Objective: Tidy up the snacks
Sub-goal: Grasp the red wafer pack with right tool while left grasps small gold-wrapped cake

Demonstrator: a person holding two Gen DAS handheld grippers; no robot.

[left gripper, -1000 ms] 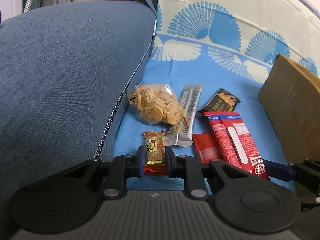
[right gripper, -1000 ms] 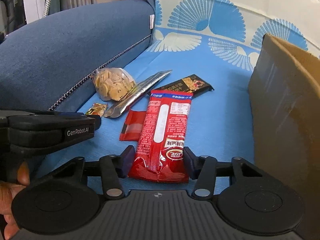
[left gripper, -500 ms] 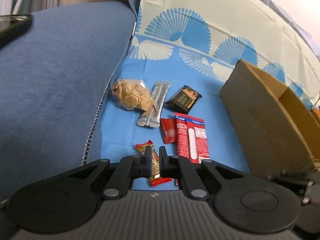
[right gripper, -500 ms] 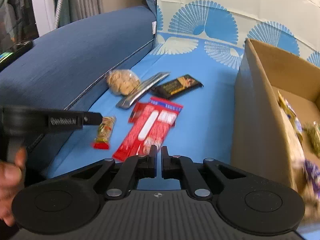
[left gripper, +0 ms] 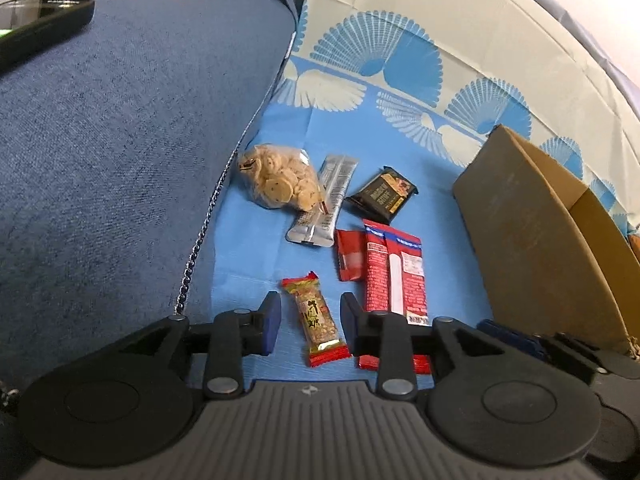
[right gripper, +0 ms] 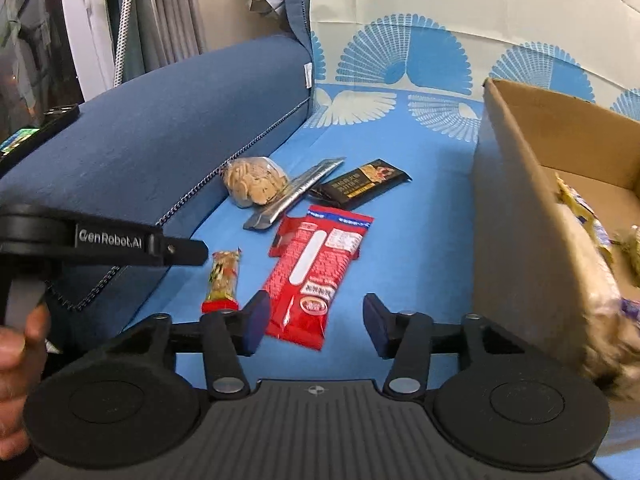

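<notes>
We see a blue sofa: big denim armrest [left gripper: 120, 152] on the left, seat under a blue cloth with fan print [left gripper: 360, 92]. Cardboard box [left gripper: 532, 240] stands on the seat at the right, open top; in the right wrist view a few wrapped snacks [right gripper: 580, 208] lie inside, blurred.

Snacks loose on the cloth, between armrest and box:
- long red packet [left gripper: 394, 276], flat, near edge towards us
- clear cookie bag [left gripper: 276, 180] right beside the armrest seam
- silver bar wrapper [left gripper: 324, 204], touching the cookie bag
- black-and-gold bar [left gripper: 384, 194], just right of the silver one
- small red pouch [left gripper: 350, 256], partly tucked under the long red packet's left side
- small nut bar [left gripper: 316, 320] with red ends, nearest to us

Left gripper [left gripper: 306, 324]: fingers released and opening; nut bar lies on the cloth in the gap, pads not touching it. Right gripper [right gripper: 314, 324]: fingers also opening, nothing clamped; the near end of the long red packet shows between them, lying flat on the cloth, left finger just at its edge.

Left gripper's black body also shows side-on in the right wrist view, a hand [right gripper: 16, 356] gripping its handle at the left edge. A dark phone-like object [left gripper: 44, 20] lies on top of the armrest.
</notes>
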